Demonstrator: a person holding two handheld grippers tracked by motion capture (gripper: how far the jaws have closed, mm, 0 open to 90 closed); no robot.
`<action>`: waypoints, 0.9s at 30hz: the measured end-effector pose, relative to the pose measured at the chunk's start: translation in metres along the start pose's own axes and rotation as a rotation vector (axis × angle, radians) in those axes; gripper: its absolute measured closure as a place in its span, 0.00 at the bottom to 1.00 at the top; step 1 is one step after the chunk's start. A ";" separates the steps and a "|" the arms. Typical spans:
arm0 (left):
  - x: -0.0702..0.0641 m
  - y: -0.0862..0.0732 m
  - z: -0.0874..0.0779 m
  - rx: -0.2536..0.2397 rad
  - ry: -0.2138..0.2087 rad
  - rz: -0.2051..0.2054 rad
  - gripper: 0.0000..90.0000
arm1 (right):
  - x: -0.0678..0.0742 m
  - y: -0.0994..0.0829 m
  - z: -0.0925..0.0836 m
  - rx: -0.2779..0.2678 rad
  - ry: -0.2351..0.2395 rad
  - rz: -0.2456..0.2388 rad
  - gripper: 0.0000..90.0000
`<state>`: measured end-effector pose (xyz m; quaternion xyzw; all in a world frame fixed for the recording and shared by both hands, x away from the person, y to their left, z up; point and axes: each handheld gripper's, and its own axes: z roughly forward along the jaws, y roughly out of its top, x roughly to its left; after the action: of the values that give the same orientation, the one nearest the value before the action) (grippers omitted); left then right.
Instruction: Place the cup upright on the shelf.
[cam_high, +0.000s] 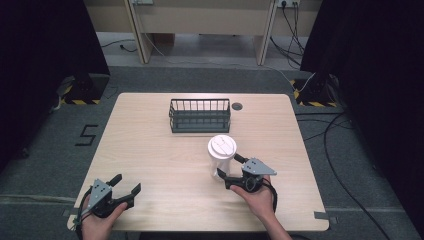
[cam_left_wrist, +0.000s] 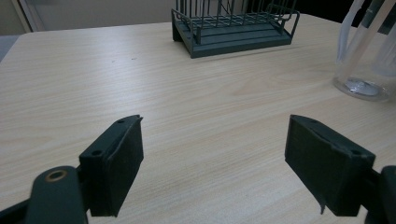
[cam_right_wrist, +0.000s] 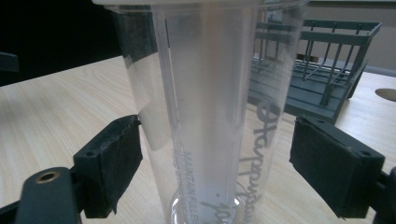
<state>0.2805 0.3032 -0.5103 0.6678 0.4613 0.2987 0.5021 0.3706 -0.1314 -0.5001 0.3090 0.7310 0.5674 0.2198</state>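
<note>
On the pale wooden desk (cam_high: 150, 150), a tall clear plastic cup with a white lid (cam_high: 221, 154) stands upright between the gaping right tongs (cam_high: 231, 172), pads apart from it. The left tongs (cam_high: 128, 186) gape near the front edge. A dark wire basket (cam_high: 200, 115) sits behind.

Both grippers (cam_high: 129, 189) (cam_high: 231, 171) have 2 black jaws, grey triangular plates, trailing cables.
</note>
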 end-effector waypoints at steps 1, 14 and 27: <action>0.000 0.000 0.000 0.000 0.001 0.001 0.21 | 0.001 0.000 0.004 0.004 -0.001 -0.004 0.18; 0.000 0.000 0.000 0.001 -0.002 -0.001 0.21 | 0.005 -0.002 0.026 -0.002 -0.019 -0.005 0.17; 0.001 -0.001 0.001 0.001 -0.006 -0.005 0.22 | 0.004 0.001 0.026 0.002 -0.006 -0.024 0.20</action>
<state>0.2818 0.3032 -0.5114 0.6676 0.4616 0.2954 0.5039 0.3856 -0.1101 -0.5063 0.3024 0.7344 0.5631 0.2286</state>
